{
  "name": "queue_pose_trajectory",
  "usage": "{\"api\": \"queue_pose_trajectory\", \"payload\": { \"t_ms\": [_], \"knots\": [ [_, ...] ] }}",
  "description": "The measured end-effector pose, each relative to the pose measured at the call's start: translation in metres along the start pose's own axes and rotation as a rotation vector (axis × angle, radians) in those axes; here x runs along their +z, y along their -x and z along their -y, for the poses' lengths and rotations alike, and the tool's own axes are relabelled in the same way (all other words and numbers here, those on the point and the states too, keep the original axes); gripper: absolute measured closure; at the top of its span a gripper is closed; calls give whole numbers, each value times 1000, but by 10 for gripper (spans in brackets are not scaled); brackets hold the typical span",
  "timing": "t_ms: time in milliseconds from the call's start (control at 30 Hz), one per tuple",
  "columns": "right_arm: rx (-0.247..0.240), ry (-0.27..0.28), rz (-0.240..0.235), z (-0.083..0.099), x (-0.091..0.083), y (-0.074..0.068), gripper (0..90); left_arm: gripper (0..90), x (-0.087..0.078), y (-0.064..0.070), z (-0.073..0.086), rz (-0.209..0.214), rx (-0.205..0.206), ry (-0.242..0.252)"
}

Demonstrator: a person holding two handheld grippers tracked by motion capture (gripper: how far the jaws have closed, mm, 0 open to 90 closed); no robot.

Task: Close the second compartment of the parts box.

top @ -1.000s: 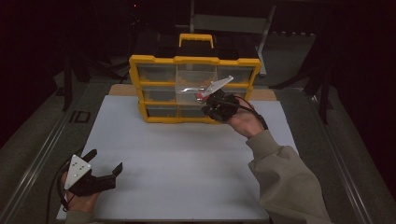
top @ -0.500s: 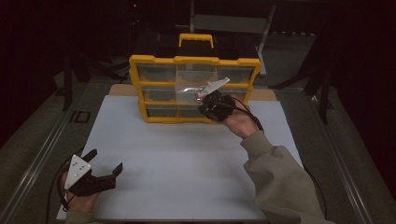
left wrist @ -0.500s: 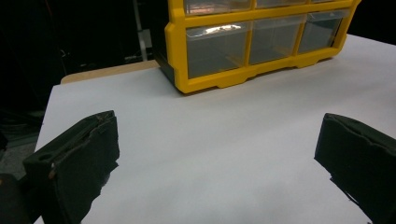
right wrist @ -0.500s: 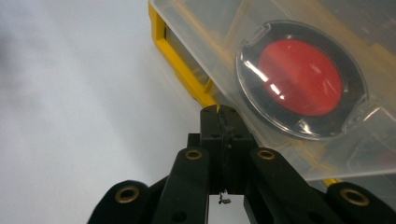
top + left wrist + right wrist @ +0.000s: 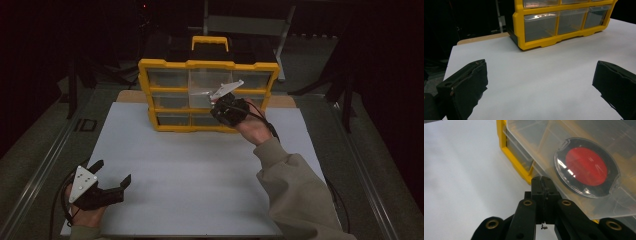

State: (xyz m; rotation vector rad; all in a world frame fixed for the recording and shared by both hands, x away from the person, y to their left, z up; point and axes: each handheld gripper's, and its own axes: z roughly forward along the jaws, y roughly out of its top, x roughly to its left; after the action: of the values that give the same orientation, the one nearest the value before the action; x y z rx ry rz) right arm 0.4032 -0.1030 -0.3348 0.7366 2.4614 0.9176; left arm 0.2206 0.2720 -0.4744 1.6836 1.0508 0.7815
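Drawer (image 5: 584,167) with a red disc (image 5: 586,166) inside sits pinched in the shut right claw (image 5: 543,185), seemingly partly out of the yellow cabinet (image 5: 207,65); left claw (image 5: 111,173) gapes empty over the white desk (image 5: 200,170), dark room around.

A clear plastic drawer (image 5: 584,170) stood pulled out of the yellow organizer (image 5: 207,95) at its middle row, holding a round black-rimmed red disc (image 5: 587,167) lying flat inside.
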Motion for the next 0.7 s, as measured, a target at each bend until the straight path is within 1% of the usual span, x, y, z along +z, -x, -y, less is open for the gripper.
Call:
{"api": "queue_pose_trajectory", "payload": {
  "t_ms": [200,700],
  "knots": [
    [26,8,11,-1,2,4,894,4,0,0,0,-2,-4,1],
    [40,19,17,-4,6,9,894,4,-1,0,1,-5,-4,1]
  ]
}}
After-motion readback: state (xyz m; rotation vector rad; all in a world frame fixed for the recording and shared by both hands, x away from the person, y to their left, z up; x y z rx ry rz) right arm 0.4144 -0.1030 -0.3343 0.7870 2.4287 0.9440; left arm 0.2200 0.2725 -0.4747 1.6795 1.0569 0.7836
